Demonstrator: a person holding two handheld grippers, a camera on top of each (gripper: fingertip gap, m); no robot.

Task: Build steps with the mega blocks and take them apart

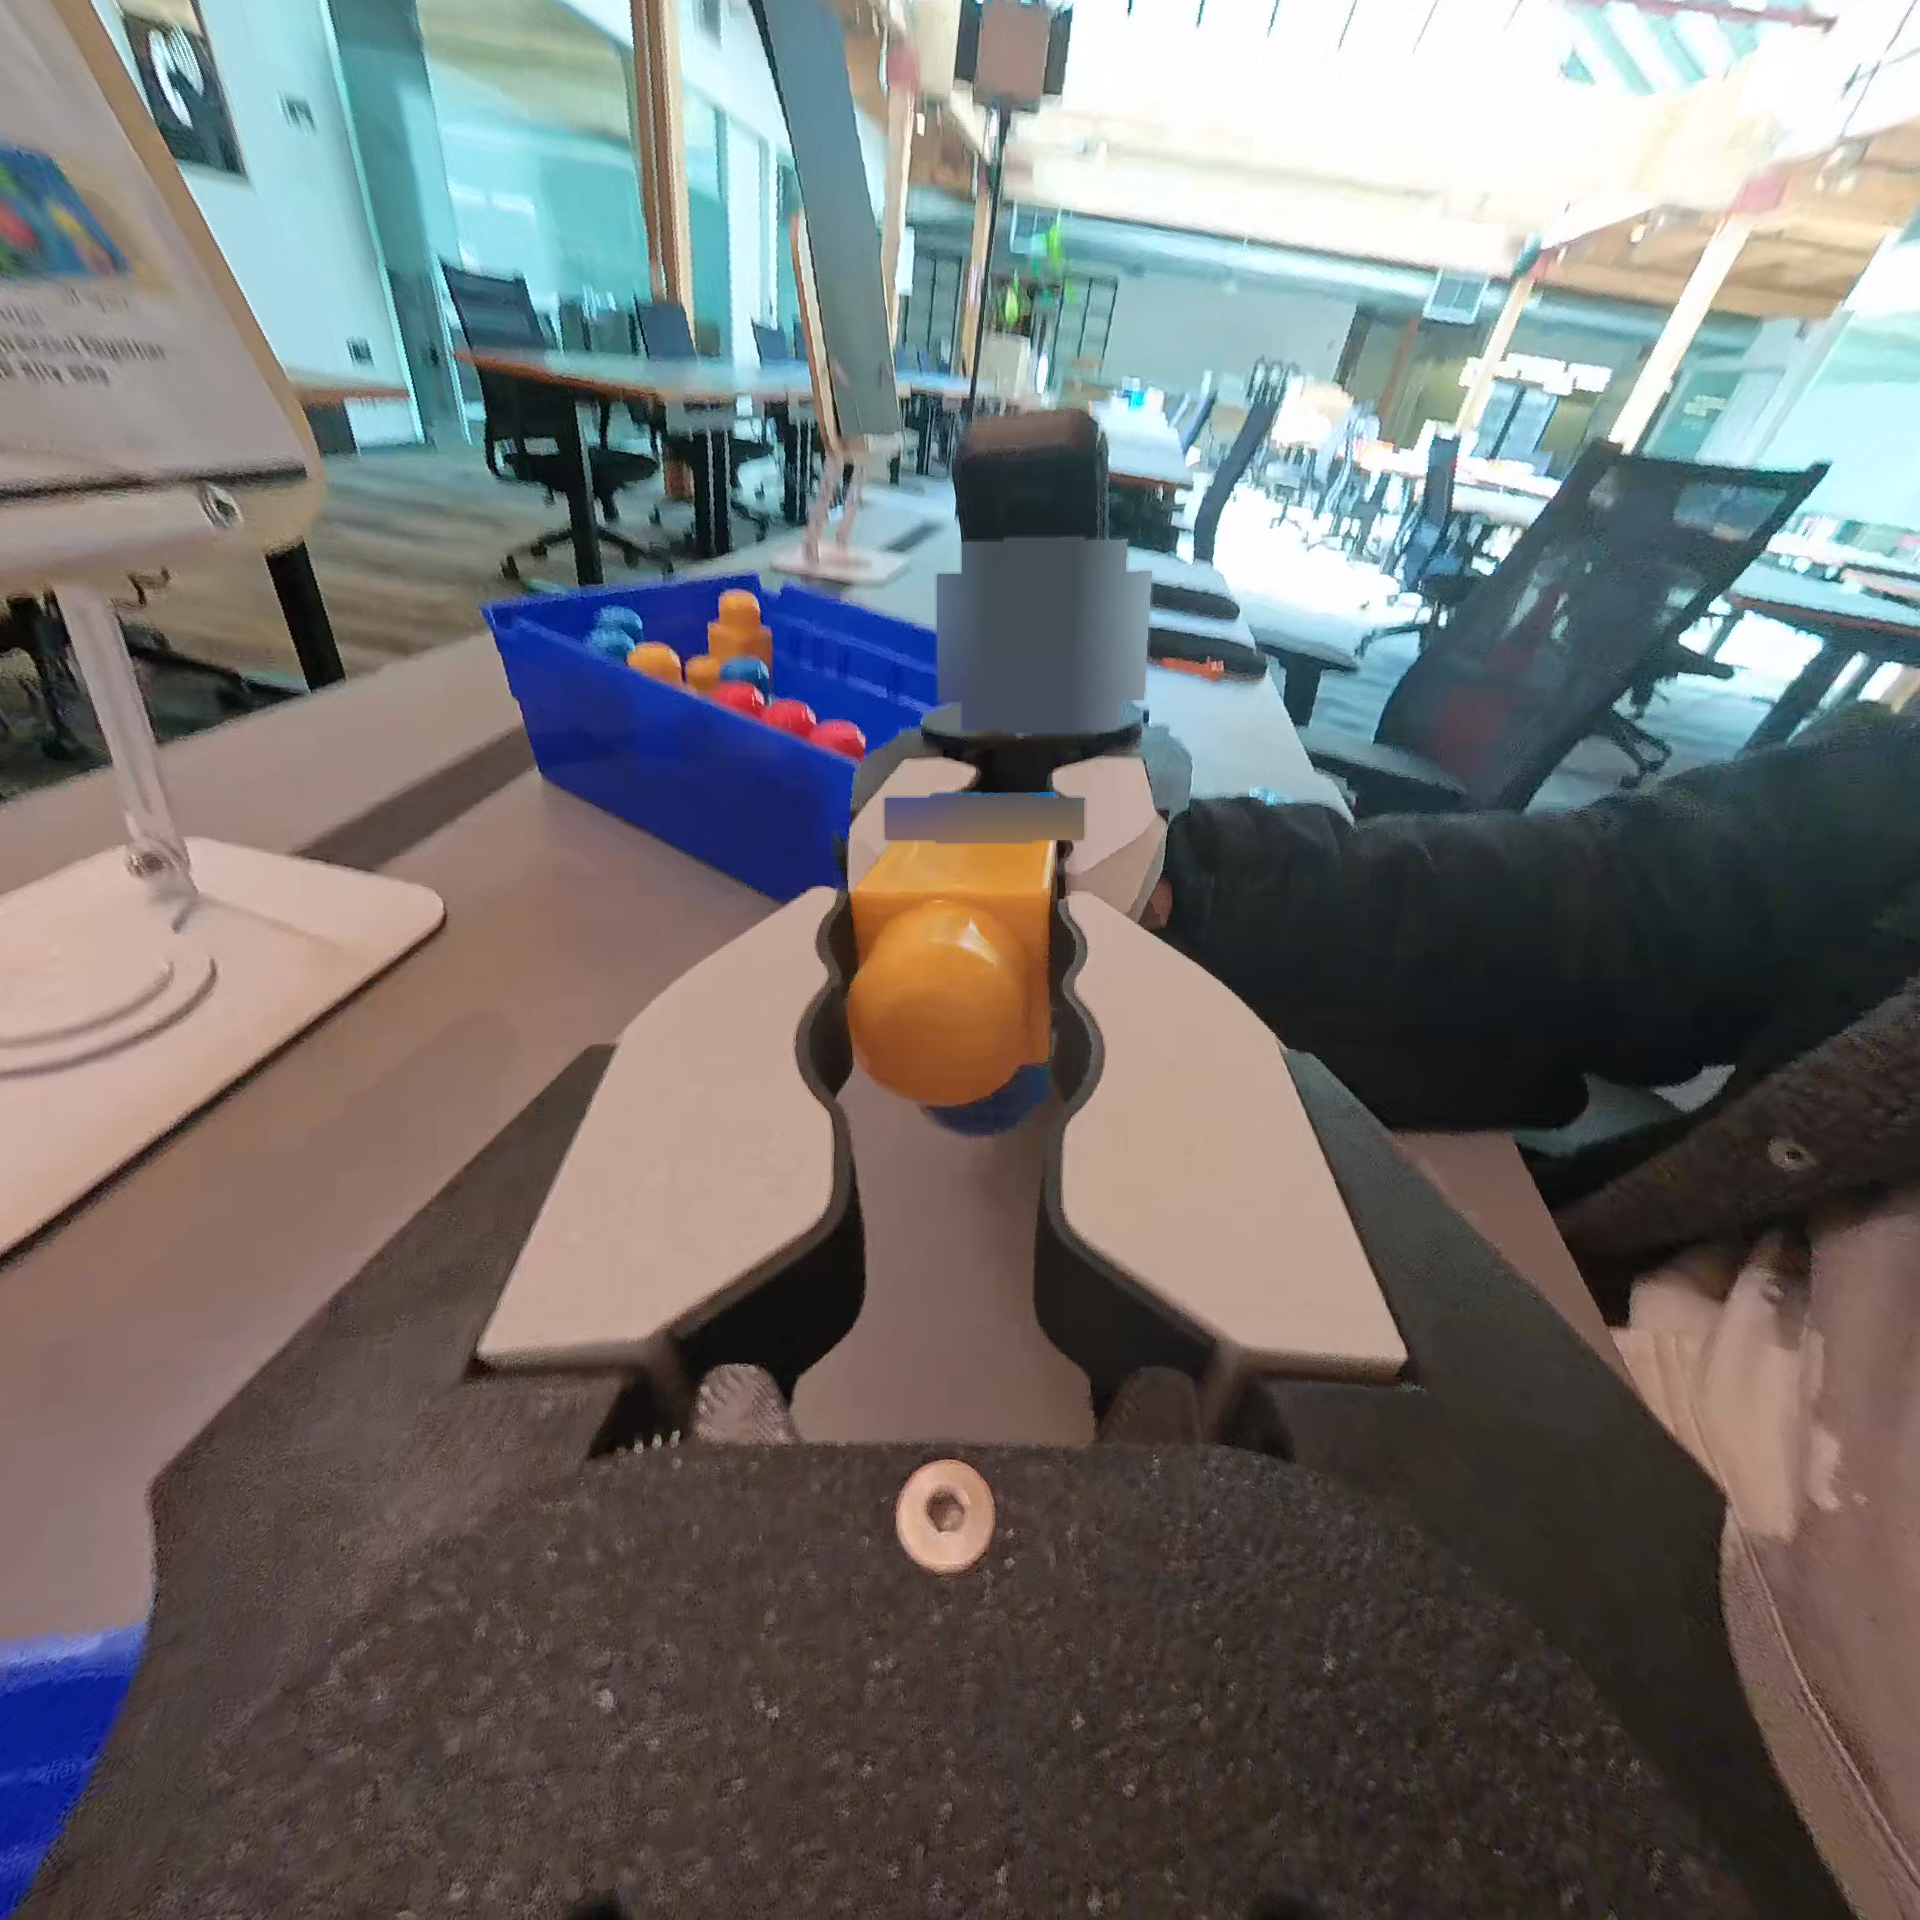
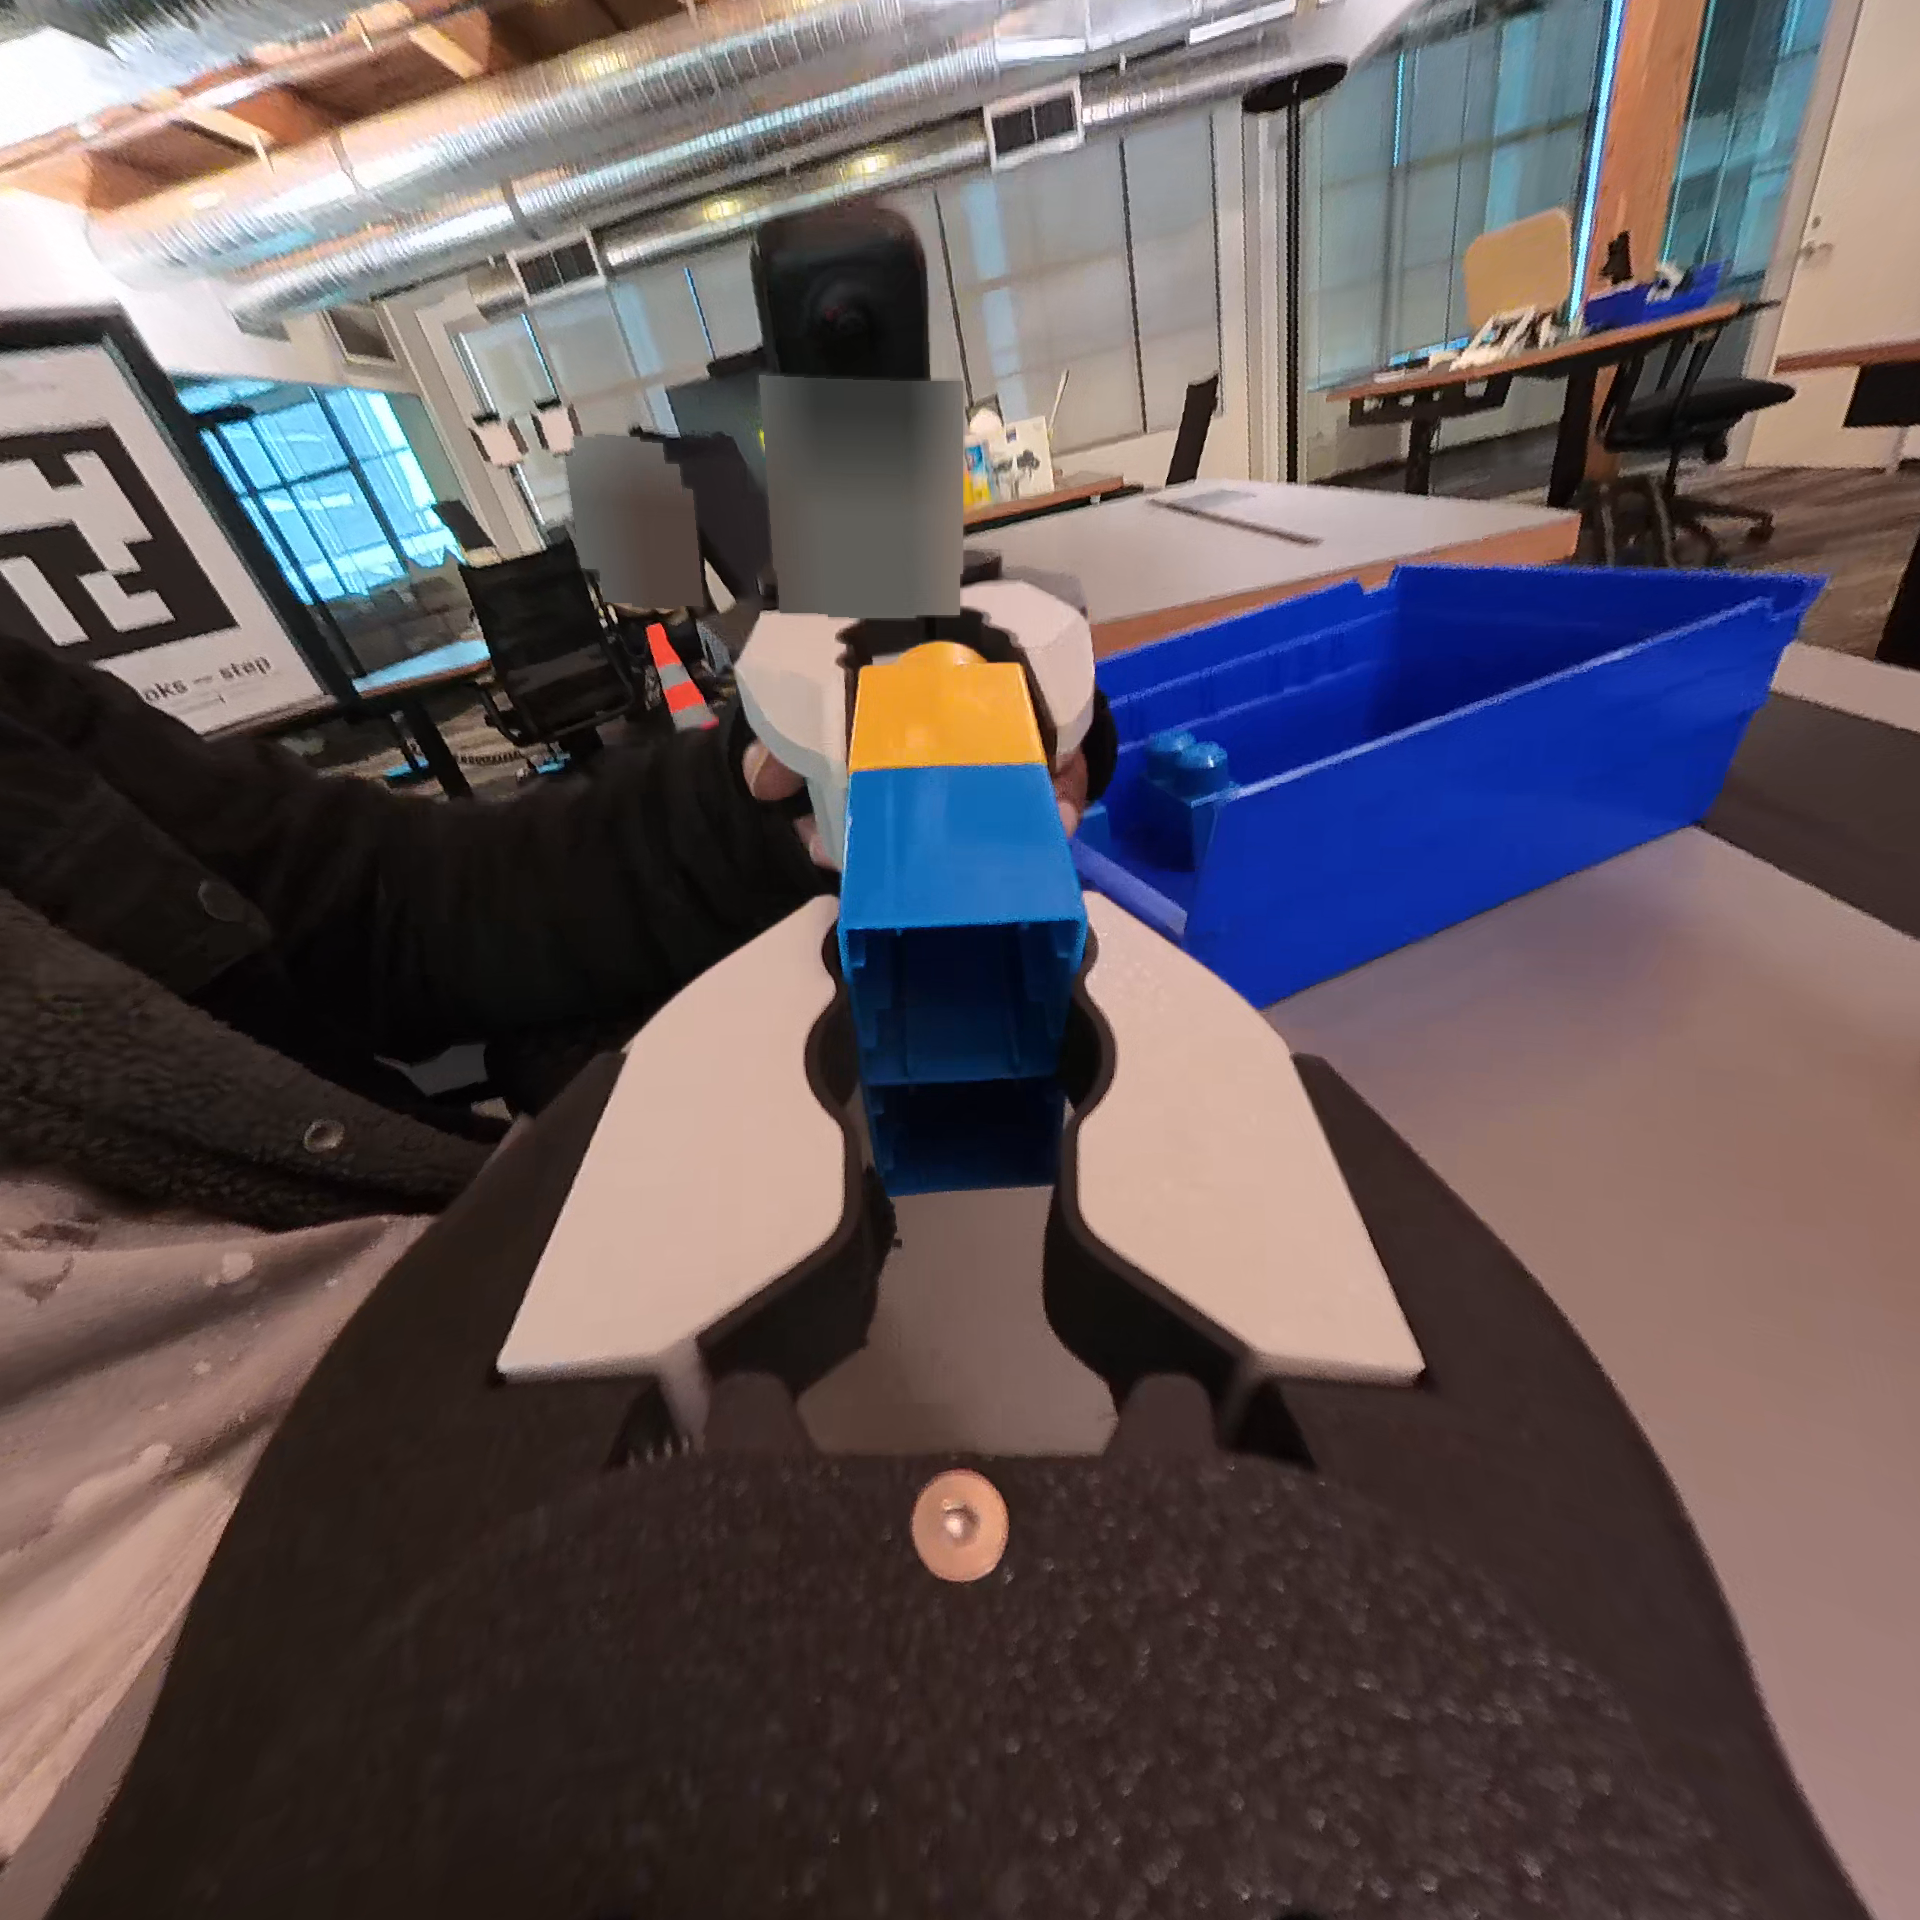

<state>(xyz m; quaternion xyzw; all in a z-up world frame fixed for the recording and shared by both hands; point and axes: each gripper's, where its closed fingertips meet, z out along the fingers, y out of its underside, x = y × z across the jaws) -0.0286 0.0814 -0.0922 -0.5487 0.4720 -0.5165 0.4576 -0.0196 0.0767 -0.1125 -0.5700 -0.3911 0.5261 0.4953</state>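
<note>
My left gripper (image 1: 951, 920) is shut on a yellow block (image 1: 945, 997) whose round stud faces the camera. A blue stud (image 1: 987, 1112) shows just under it. My right gripper (image 2: 961, 940) is shut on a blue block (image 2: 956, 862), whose hollow underside faces the camera. The yellow block (image 2: 940, 722) sits joined to the blue block's far end. The two grippers face each other above the grey table (image 2: 1558, 1091). The right gripper (image 1: 1003, 831) shows beyond the yellow block in the left wrist view. The left gripper (image 2: 925, 665) shows beyond it in the right wrist view.
A blue bin (image 1: 675, 769) holding several yellow, red and blue blocks stands at the back left. Another blue bin (image 2: 1455, 831) holds a blue block (image 2: 1184, 769). A sign stand with a white base (image 1: 156, 987) is at the left. A black sleeve (image 1: 1507, 935) reaches across. The grippers are tip to tip, or close to it.
</note>
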